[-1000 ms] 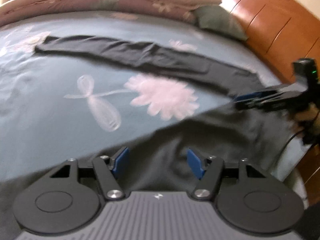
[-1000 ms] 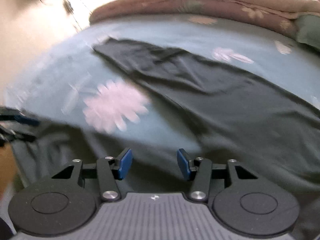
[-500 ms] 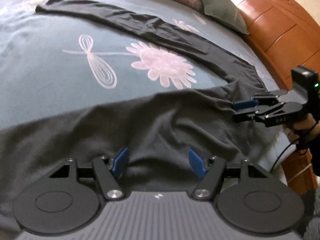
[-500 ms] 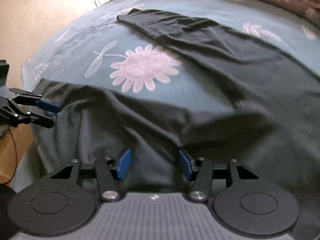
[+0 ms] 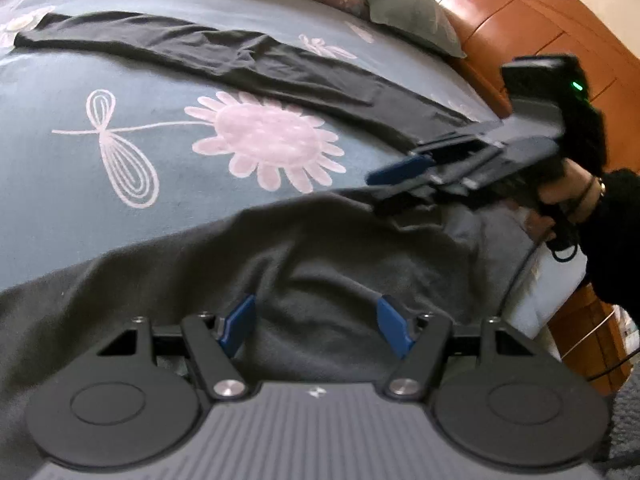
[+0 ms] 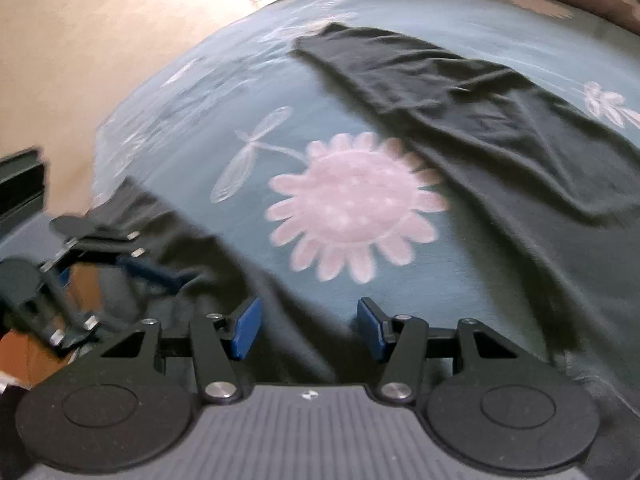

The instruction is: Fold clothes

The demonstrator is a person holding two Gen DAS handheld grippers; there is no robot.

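My left gripper (image 5: pixel 316 330) has its jaws apart, nothing between them — it hovers over the near leg of the dark trousers (image 5: pixel 320 248), cloth right under the blue fingers (image 5: pixel 236 324). My right gripper (image 6: pixel 308 326) is spread too, empty, above the same near leg where it meets the blue bedsheet (image 6: pixel 200 128). One pair of trousers, two legs: one bunched near both grippers, one stretched flat farther up the bed (well apart from either). Two grippers, one big pink flower print (image 5: pixel 268 144) between the legs. One pillow (image 5: pixel 408 12) sits by the wooden headboard (image 5: pixel 520 20). Right view is blurred.
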